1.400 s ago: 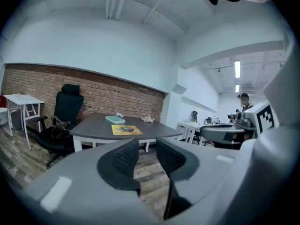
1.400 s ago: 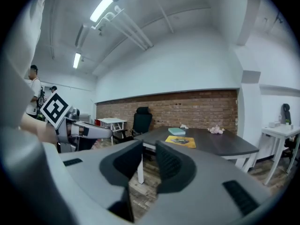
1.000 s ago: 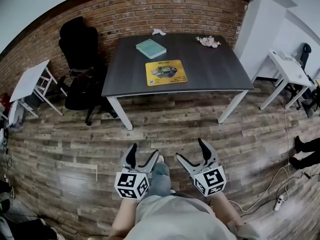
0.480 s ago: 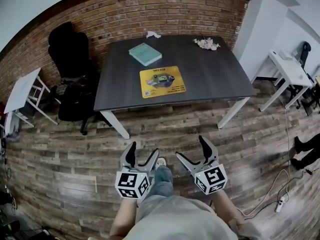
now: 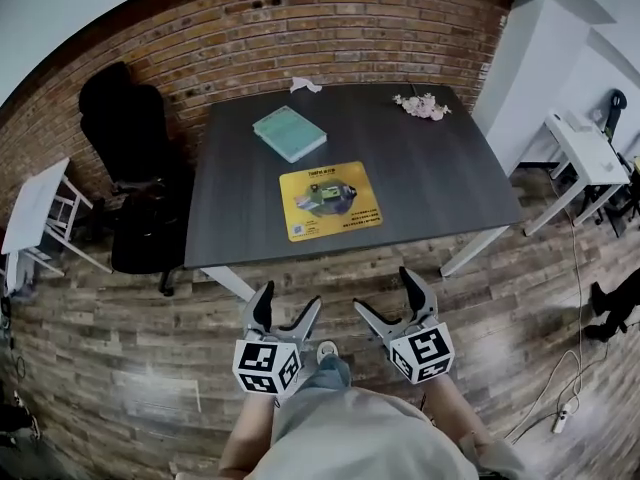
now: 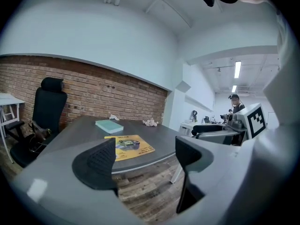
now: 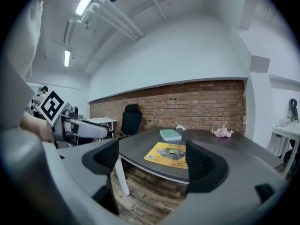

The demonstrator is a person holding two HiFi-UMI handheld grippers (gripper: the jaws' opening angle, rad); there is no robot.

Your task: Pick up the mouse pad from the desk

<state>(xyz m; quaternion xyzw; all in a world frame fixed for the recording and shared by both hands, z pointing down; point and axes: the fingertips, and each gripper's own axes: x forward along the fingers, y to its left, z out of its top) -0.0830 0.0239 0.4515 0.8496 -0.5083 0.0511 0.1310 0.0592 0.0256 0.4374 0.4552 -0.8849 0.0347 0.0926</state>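
Against a brick wall (image 5: 250, 38) stands a dark table (image 5: 430, 183) with the yellow mouse pad (image 5: 331, 199) flat near its front edge, a teal book (image 5: 289, 133) behind it, and a pink cluster (image 5: 424, 105) and white scrap (image 5: 305, 85), too small to identify, at the back. Short of the table, the left gripper (image 5: 287, 300) is opening its jaws and the right gripper (image 5: 383, 290) gapes wide, both empty. A black chair (image 5: 125, 168) stands at the table's left.

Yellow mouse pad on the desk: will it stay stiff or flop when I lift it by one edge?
Probably floppy: the mouse pad looks thin and lies flat on the desk, so a one-edge pinch would likely let it sag. Likely light too. No raised edge shows, so getting under it may be awkward.
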